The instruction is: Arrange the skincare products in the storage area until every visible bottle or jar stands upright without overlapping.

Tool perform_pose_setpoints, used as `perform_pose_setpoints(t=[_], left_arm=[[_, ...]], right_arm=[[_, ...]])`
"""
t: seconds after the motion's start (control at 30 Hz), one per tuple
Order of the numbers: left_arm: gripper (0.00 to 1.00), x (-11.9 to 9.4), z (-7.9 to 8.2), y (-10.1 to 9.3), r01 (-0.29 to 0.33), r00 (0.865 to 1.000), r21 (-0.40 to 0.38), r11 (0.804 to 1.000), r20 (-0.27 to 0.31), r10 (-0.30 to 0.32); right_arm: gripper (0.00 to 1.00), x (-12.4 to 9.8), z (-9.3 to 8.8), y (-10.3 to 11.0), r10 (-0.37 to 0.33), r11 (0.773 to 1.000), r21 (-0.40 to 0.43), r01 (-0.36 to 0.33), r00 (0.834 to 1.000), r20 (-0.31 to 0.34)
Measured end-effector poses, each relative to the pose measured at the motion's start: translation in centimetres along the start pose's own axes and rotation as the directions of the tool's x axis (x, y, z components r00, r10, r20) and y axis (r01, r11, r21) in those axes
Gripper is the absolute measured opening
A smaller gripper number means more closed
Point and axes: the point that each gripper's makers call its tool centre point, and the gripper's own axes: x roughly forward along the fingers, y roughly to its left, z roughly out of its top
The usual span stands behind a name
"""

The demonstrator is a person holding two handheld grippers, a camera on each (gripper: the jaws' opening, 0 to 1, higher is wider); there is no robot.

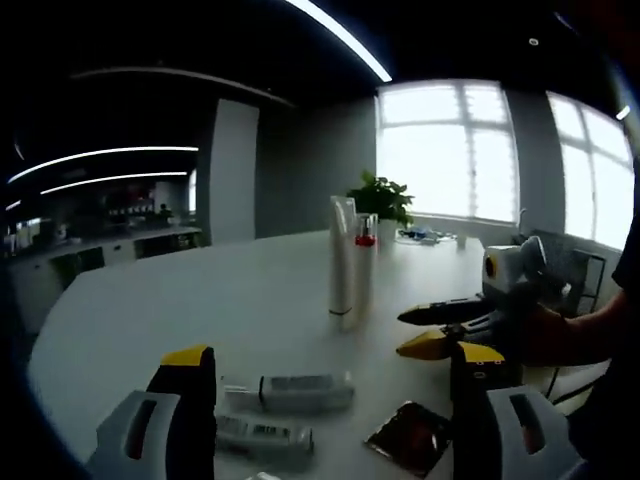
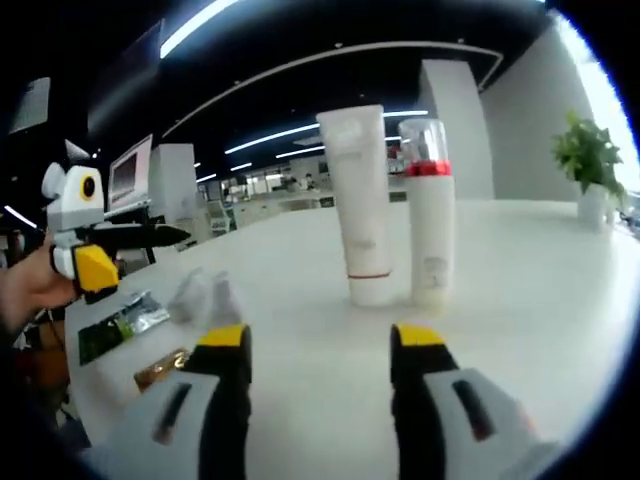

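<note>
A tall white tube (image 1: 342, 255) stands upright mid-table, and a white bottle with a red band and clear cap (image 1: 366, 240) stands just behind it. The right gripper view shows the tube (image 2: 362, 205) and the bottle (image 2: 430, 210) side by side, close together. Two white bottles (image 1: 295, 392) (image 1: 265, 437) lie flat between the jaws of my left gripper (image 1: 332, 355), which is open and holds nothing. My right gripper (image 2: 322, 340) is open too, a short way in front of the standing pair. It enters the left gripper view (image 1: 400, 334) from the right.
A shiny foil sachet (image 1: 408, 437) lies by my left gripper's right jaw. More sachets (image 2: 120, 325) lie at the table's left edge, near the left gripper (image 2: 130, 250) held in a hand. A potted plant (image 1: 380, 198) stands at the far side by the windows.
</note>
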Motion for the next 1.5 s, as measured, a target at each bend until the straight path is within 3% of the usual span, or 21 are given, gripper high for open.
perform_pose_setpoints(t=[0.3,0.53,0.87,1.03,1.13,1.5], left_arm=[[1.0,-1.9,-0.9,0.6,-0.045,0.999,-0.05,0.998,0.007,0.045],[1.0,-3.7,-2.0,1.3,-0.074,0.997,-0.076,0.994,-0.006,0.073],[1.0,-5.9,-4.1,1.9,-0.093,0.996,-0.113,0.989,-0.025,0.091],[1.0,-6.4,-5.2,1.7,-0.098,0.995,-0.111,0.989,-0.048,0.093],[1.0,-6.8,-4.8,1.2,-0.081,0.997,-0.165,0.983,-0.006,0.081],[1.0,-7.2,-5.0,0.7,-0.082,0.996,-0.148,0.986,0.006,0.084]], right_arm=[[0.67,0.5,-0.1,1.8,0.05,0.999,-0.007,-0.05,0.999,-0.009],[0.86,1.2,-0.2,3.2,0.087,0.996,-0.03,-0.087,0.996,-0.025],[0.93,1.7,-0.2,5.0,0.123,0.989,-0.08,-0.127,0.991,-0.056],[0.93,2.1,-0.6,6.3,0.157,0.981,-0.098,-0.165,0.984,-0.086],[0.9,2.4,-0.8,7.2,0.189,0.971,-0.13,-0.202,0.977,-0.102],[0.8,4.4,-0.5,7.1,0.205,0.952,-0.204,-0.229,0.97,-0.132]])
